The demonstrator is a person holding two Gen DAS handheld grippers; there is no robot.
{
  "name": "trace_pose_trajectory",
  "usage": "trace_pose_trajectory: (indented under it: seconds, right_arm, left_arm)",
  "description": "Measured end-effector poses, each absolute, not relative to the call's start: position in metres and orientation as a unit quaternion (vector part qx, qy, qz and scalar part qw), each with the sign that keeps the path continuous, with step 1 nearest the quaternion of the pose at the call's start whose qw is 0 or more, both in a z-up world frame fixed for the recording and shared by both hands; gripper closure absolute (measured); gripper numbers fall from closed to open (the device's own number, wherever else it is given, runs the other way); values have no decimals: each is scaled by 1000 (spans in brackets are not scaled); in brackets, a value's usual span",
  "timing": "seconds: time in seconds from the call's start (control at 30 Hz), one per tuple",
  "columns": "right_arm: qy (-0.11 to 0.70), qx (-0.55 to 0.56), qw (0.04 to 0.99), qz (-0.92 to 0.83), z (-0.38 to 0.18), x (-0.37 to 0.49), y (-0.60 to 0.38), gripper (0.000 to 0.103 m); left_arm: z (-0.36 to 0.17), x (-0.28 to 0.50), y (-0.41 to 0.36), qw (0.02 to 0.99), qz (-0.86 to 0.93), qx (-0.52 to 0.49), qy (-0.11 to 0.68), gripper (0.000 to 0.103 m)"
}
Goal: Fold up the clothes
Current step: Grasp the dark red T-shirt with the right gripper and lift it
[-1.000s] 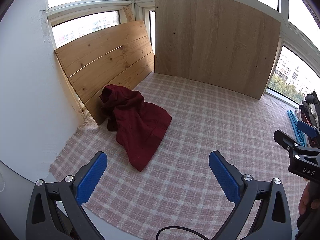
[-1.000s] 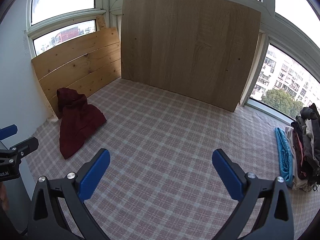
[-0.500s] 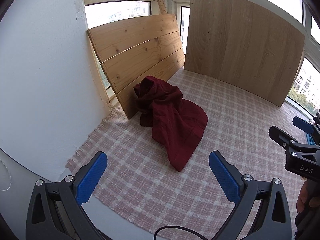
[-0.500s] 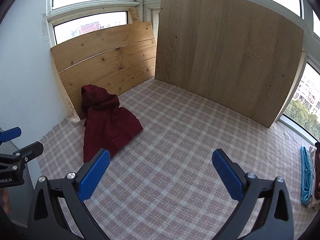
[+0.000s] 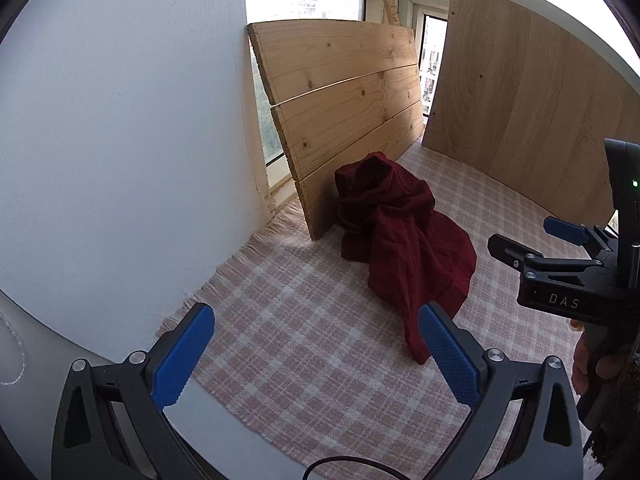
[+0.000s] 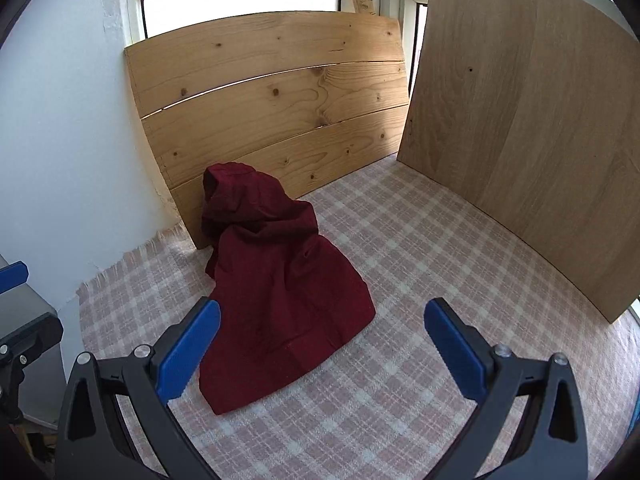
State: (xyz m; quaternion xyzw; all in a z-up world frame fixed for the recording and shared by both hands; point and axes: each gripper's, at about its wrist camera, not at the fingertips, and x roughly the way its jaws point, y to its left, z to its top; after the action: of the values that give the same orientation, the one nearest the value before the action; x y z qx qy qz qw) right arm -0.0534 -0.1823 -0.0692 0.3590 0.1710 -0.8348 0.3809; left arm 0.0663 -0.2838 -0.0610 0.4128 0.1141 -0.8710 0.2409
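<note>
A crumpled dark red fabric garment [image 5: 400,240] lies in a heap on the pink-and-white checked woven cloth [image 5: 304,344] that covers the table. Its upper end rises in a bunched peak resting against the foot of a leaning panel of three pale pine planks [image 5: 344,96]; its lower end trails forward across the cloth to a narrow point. A large flat oak-veneer board [image 5: 528,104] stands upright to the right of the pine panel, in front of the windows. A white plastered wall [image 5: 120,140] borders the fringed left edge of the cloth.

The left gripper [image 5: 316,356], black-framed with blue ribbed pads, is spread wide and holds nothing; it hangs above the near edge of the cloth, with the garment's trailing point just beside its right finger. The right gripper [image 6: 322,344], of the same build, is likewise spread wide and empty; the garment's lower portion lies between and ahead of its fingers, not touched. In the left wrist view, a hand [image 5: 592,360] grips the right gripper's handle at the right edge.
</note>
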Motion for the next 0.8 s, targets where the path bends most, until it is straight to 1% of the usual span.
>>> trace_pose_trajectory:
  seconds: [0.23, 0.37, 0.4, 0.43, 0.47, 0.5, 0.53, 0.6, 0.67, 0.73, 0.8]
  right_arm:
    - [196, 346, 428, -812, -75, -65, -266, 0]
    - [218, 359, 427, -801, -87, -74, -299, 0]
    - [221, 369, 425, -797, -92, -78, -305, 2]
    - [221, 380, 422, -793, -96, -82, -307, 13]
    - [219, 391, 421, -789, -100, -86, -308, 26]
    - [212, 405, 422, -782, -104, -89, -307, 70]
    - [200, 424, 430, -772, -107, -93, -303, 97]
    - [178, 441, 440, -761, -107, -97, -290, 97]
    - [181, 429, 438, -769, -97, -94, -273, 97]
    - [171, 411, 439, -780, -78, -91, -246, 97]
    - [144, 398, 442, -791, -52, -92, -212, 98]
  left_arm:
    - [-68, 64, -302, 257, -865, 412, 129, 1]
    - [-73, 70, -320, 278, -855, 414, 145, 1]
    - [-74, 72, -324, 280, -854, 414, 148, 1]
    - [-75, 74, -328, 282, -853, 413, 151, 1]
    - [-76, 76, -331, 286, -851, 414, 151, 1]
    - [-76, 78, -334, 290, -850, 414, 150, 1]
    - [-76, 79, -336, 292, -849, 414, 151, 1]
    - [-75, 82, -339, 294, -849, 413, 152, 1]
    - [-73, 83, -339, 293, -850, 411, 151, 1]
    - [-69, 82, -337, 288, -854, 408, 144, 1]
    - [-64, 82, -335, 283, -859, 404, 136, 1]
